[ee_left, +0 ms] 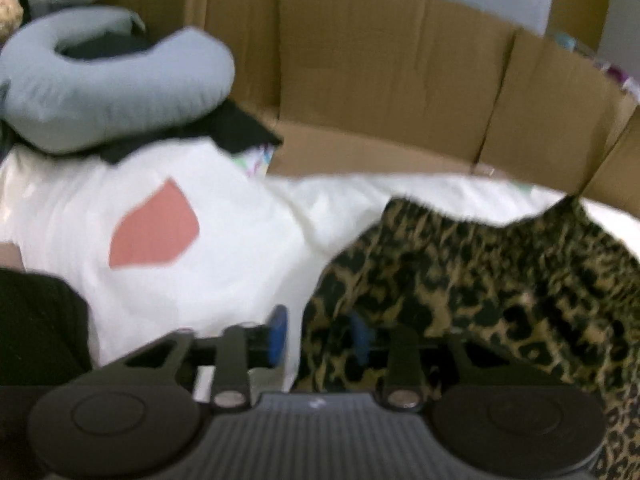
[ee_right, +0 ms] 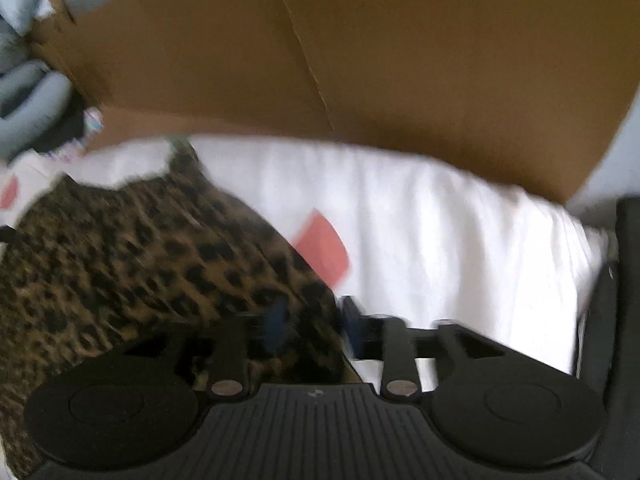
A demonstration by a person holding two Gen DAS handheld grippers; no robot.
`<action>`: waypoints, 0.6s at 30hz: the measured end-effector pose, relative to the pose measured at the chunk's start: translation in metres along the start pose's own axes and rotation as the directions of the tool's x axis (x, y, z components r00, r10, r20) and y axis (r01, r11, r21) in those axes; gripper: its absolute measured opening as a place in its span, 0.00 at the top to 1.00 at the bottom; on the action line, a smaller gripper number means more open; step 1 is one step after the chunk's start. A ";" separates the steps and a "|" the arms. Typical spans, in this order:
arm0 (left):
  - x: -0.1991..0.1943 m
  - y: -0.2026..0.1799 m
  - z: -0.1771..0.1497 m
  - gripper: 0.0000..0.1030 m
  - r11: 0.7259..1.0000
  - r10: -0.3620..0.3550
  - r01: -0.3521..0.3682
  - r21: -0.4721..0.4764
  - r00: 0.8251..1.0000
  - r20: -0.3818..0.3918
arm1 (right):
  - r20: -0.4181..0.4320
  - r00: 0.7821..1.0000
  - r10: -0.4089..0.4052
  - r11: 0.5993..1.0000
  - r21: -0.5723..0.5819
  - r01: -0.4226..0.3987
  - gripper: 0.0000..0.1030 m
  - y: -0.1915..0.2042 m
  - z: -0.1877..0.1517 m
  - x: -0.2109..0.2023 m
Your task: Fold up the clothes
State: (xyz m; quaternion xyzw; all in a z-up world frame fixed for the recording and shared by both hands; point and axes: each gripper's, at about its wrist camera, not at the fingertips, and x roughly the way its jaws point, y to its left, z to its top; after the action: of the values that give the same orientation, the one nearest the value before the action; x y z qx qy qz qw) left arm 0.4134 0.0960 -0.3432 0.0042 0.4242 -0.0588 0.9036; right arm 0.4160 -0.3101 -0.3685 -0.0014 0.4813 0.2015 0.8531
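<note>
A leopard-print garment [ee_left: 480, 280] lies rumpled on a white sheet [ee_left: 224, 280] that bears pink patches [ee_left: 154, 232]. In the left wrist view its left edge runs between the blue pads [ee_left: 280, 332] of my left gripper [ee_left: 320, 334], whose jaws stand apart without pressing on the cloth. In the right wrist view the same garment [ee_right: 120, 260] fills the left side. Its right edge lies between the pads [ee_right: 276, 320] of my right gripper [ee_right: 314, 318], also open. Both views are blurred.
Brown cardboard walls [ee_left: 380, 80] rise behind the sheet and loom close in the right wrist view [ee_right: 360, 60]. A grey neck pillow [ee_left: 100, 92] rests on black cloth [ee_left: 240, 128] at the back left. A dark sleeve [ee_left: 36, 320] is at the left. A black object [ee_right: 624, 280] borders the sheet's right side.
</note>
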 end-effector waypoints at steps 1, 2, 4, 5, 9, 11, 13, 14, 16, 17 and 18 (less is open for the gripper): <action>0.001 -0.001 0.005 0.61 1.000 -0.008 0.008 0.006 1.000 0.001 | 0.016 1.000 0.015 1.000 -0.004 -0.015 0.50 0.003 0.005 -0.002; 0.003 -0.002 0.010 0.60 1.000 -0.015 0.015 0.013 1.000 0.002 | 0.031 0.999 0.030 1.000 -0.008 -0.029 0.50 0.006 0.010 -0.003; 0.009 -0.009 0.018 0.57 0.999 -0.024 0.024 0.033 1.000 0.001 | 0.038 0.998 0.045 0.999 -0.031 -0.044 0.49 0.012 0.021 0.003; 0.012 -0.013 0.023 0.54 0.999 -0.030 0.030 0.042 1.000 0.001 | 0.040 0.998 0.052 0.998 -0.046 -0.050 0.49 0.016 0.026 0.006; 0.027 -0.027 0.036 0.52 0.996 -0.047 0.047 0.071 0.999 -0.007 | 0.043 0.996 0.076 0.993 -0.092 -0.071 0.49 0.035 0.044 0.024; 0.035 -0.035 0.042 0.52 0.995 -0.043 0.044 0.095 0.999 -0.016 | 0.046 0.995 0.086 0.990 -0.116 -0.080 0.49 0.044 0.051 0.031; 0.041 -0.040 0.045 0.52 0.994 -0.036 0.039 0.102 0.999 -0.029 | 0.048 0.994 0.097 0.987 -0.136 -0.090 0.49 0.052 0.057 0.037; 0.045 -0.042 0.047 0.52 0.994 -0.031 0.035 0.107 0.999 -0.039 | 0.048 0.994 0.103 0.985 -0.145 -0.095 0.49 0.056 0.059 0.041; 0.054 -0.047 0.050 0.52 0.991 -0.003 0.011 0.137 0.998 -0.060 | 0.046 0.993 0.105 0.979 -0.179 -0.095 0.49 0.069 0.064 0.050; 0.057 -0.048 0.051 0.53 0.989 0.000 0.010 0.146 0.998 -0.066 | 0.041 0.994 0.103 0.976 -0.199 -0.093 0.49 0.075 0.066 0.055; 0.060 -0.049 0.051 0.53 0.988 -0.004 0.015 0.151 0.997 -0.073 | 0.036 0.995 0.096 0.973 -0.216 -0.086 0.49 0.080 0.067 0.059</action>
State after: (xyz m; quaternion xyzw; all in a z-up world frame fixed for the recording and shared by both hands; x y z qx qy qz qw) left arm 0.4853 0.0377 -0.3544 0.0730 0.4511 -0.0949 0.8844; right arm 0.4701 -0.2030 -0.3654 -0.0668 0.4364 0.2910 0.8488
